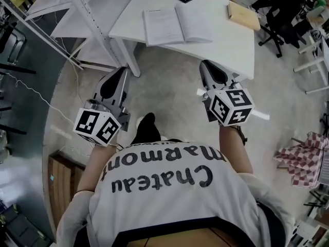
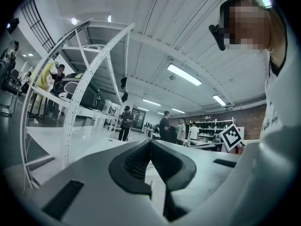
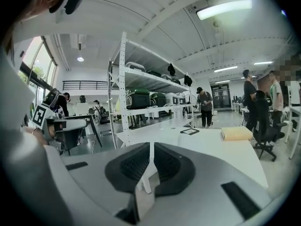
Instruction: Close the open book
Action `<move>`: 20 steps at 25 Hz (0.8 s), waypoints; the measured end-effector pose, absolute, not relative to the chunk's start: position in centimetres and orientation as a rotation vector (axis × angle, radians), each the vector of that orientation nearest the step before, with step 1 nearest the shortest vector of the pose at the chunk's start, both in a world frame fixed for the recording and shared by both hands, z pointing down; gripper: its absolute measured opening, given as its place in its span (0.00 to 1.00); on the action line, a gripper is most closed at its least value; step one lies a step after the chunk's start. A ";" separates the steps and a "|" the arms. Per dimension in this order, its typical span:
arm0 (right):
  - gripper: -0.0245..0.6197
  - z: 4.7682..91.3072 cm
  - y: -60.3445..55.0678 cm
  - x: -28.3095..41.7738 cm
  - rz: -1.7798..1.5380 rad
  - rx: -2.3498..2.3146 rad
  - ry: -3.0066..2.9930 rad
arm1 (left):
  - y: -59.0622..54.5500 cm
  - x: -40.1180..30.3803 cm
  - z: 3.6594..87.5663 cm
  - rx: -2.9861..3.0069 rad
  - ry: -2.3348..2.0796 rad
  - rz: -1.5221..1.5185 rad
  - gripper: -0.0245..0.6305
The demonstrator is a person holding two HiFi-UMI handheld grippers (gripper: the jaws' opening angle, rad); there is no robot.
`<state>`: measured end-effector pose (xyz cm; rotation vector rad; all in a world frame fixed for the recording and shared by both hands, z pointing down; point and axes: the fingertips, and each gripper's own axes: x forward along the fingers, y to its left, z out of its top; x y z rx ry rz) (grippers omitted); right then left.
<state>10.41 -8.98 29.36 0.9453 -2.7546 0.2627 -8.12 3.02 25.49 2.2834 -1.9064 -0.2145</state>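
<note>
— What does the book look like from where you sit?

— In my head view I see one open book (image 1: 177,24), white-paged, lying flat and face up on a white table (image 1: 226,48). Both pages are spread wide. The left one carries lines of print too small for me to read, and the right one looks paler.

— And where on the table?

— Left of the middle, with its lower left corner close to the table's near edge. The gutter between the pages runs away from me, and the whole book sits slightly askew to that edge.
</note>
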 end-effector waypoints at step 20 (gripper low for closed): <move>0.11 35.7 -19.5 4.6 0.391 0.978 -2.573 | -10.3 -14.4 29.7 2.287 -1.765 -0.150 0.07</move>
